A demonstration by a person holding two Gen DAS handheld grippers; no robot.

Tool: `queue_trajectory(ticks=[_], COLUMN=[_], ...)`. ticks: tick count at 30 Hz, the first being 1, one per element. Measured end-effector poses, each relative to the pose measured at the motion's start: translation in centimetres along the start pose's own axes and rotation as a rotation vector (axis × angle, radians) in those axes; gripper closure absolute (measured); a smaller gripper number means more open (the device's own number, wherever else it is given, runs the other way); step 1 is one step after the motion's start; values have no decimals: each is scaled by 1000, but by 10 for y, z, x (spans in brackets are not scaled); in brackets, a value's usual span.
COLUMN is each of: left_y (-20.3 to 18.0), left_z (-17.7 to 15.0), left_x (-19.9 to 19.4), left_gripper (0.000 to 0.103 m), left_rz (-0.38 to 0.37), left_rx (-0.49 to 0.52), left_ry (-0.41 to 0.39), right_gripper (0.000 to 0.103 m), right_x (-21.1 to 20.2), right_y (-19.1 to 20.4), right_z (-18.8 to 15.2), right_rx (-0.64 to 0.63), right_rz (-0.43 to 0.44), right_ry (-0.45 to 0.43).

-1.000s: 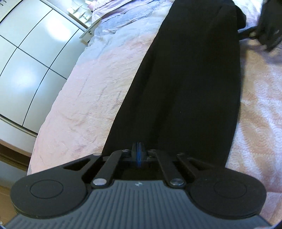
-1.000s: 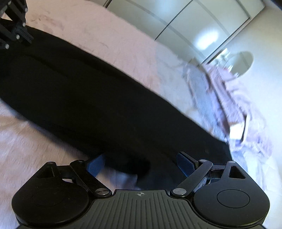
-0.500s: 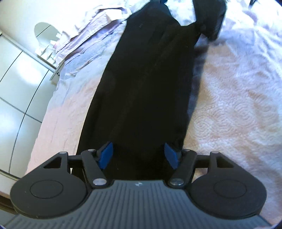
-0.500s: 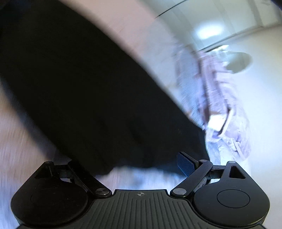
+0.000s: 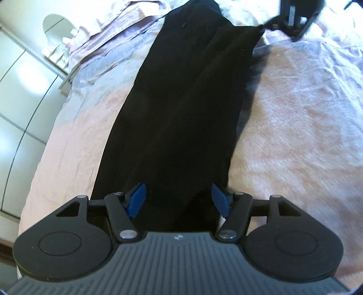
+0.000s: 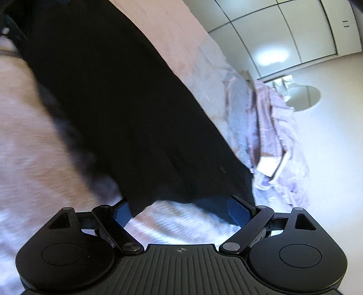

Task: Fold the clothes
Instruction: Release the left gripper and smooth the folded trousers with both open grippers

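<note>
A long black garment (image 5: 188, 102) lies stretched out flat on the pink bed cover (image 5: 295, 136). My left gripper (image 5: 178, 190) is open at its near end, with the cloth lying between the blue pads (image 5: 136, 200) and not pinched. My right gripper (image 5: 292, 15) shows at the far end of the garment, top right in the left wrist view. In the right wrist view the black garment (image 6: 124, 102) runs away to the upper left. There the right gripper (image 6: 179, 206) stands open over the garment's edge, its left pad (image 6: 121, 212) partly under the hem.
Crumpled lilac bedding (image 5: 109, 29) is heaped at the head of the bed, also lilac bedding (image 6: 272, 127) in the right wrist view. White wardrobe doors (image 5: 18, 90) run along the bed's left side. A round white top (image 6: 304, 97) stands by the wall.
The left gripper, shut on the garment's end a second ago, has opened and let go. The right gripper has swung and rolled along the far end, staying open.
</note>
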State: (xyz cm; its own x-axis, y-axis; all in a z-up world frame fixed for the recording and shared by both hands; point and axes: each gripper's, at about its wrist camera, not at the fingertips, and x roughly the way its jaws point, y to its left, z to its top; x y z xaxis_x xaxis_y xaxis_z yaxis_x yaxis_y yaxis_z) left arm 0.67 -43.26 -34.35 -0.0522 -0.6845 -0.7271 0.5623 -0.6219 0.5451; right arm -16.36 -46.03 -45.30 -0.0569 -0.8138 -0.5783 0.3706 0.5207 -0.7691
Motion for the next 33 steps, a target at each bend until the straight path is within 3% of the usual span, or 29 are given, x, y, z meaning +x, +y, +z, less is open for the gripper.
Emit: queue_trajectory(ticks=[4, 6, 10, 14, 21, 25, 28, 30, 33], left_y=[16, 31, 69, 102, 73, 72, 76, 75, 72], left_z=[-26, -44, -96, -156, -224, -255, -261, -261, -263], left_x=[-25, -38, -61, -69, -87, -84, -88, -98, -117], left_gripper=[41, 41, 41, 41, 42, 42, 41, 41, 41], left_rz=[18, 26, 63, 129, 158, 142, 153, 190, 223], left_rx=[-74, -136, -297, -431, -259, -336, -389, -384, -365], left_ry=[65, 105, 214, 355, 501, 539, 543, 562, 575], right_gripper=[13, 13, 13, 13, 13, 13, 13, 14, 14], right_x=[-24, -40, -63, -38, 5, 28, 42, 35, -3], right_y=[-1, -13, -44, -45, 5, 36, 61, 63, 61], right_z=[-12, -12, 16, 73, 168, 202, 216, 222, 225], right_rx=[3, 33, 94, 99, 19, 24, 55, 58, 42], right_rz=[117, 167, 263, 391, 529, 602, 641, 609, 582], right_ry=[64, 52, -87, -168, -249, -216, -101, -98, -198])
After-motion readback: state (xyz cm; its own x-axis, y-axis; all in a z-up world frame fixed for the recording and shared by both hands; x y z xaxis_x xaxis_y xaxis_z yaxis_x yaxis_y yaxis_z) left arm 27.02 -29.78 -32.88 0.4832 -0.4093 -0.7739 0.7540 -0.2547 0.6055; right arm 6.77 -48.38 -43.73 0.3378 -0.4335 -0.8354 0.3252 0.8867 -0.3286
